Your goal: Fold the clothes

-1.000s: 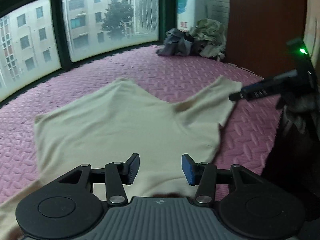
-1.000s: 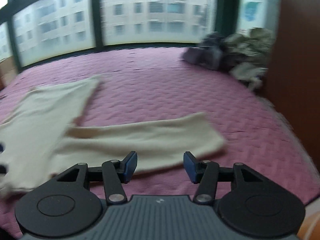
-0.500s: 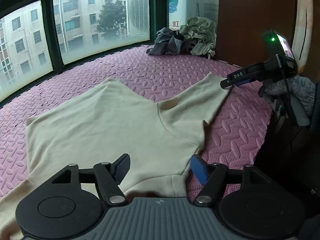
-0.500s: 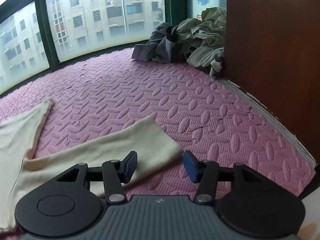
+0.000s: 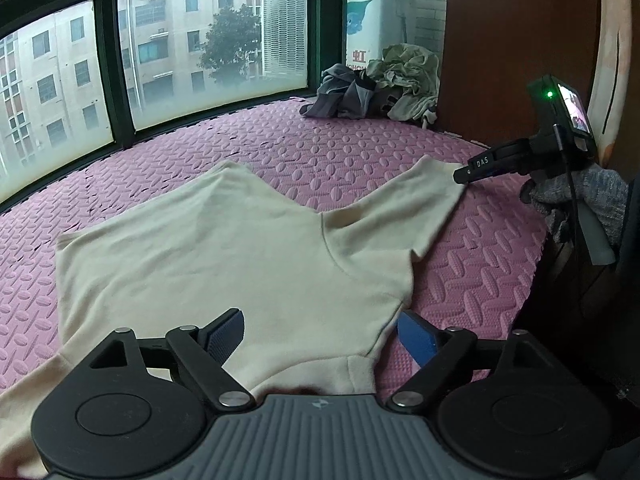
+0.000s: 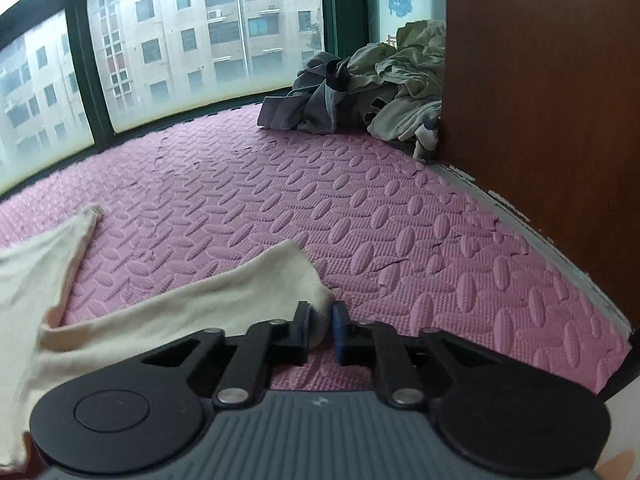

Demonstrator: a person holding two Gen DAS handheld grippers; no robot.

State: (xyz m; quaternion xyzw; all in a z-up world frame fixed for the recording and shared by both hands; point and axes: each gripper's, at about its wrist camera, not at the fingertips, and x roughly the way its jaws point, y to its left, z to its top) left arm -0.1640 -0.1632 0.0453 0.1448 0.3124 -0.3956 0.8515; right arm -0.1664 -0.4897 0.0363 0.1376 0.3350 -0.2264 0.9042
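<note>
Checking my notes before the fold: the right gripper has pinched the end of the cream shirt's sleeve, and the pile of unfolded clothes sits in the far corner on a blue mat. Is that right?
Not quite: the mat is pink, not blue, as the right wrist view shows. The rest holds: the right gripper is shut on the sleeve end of the cream shirt, and the pile of unfolded clothes sits in the far corner.

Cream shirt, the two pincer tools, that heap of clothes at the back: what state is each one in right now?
cream shirt: spread flat on the pink mat, not yet folded, sleeve out to the side
sleeve: its end pinched by the right gripper
right gripper: shut on the sleeve
left gripper: jaws opening, above the shirt near its collar, pads gripping nothing
clothes pile: crumpled, unfolded, against the wooden cabinet
</note>
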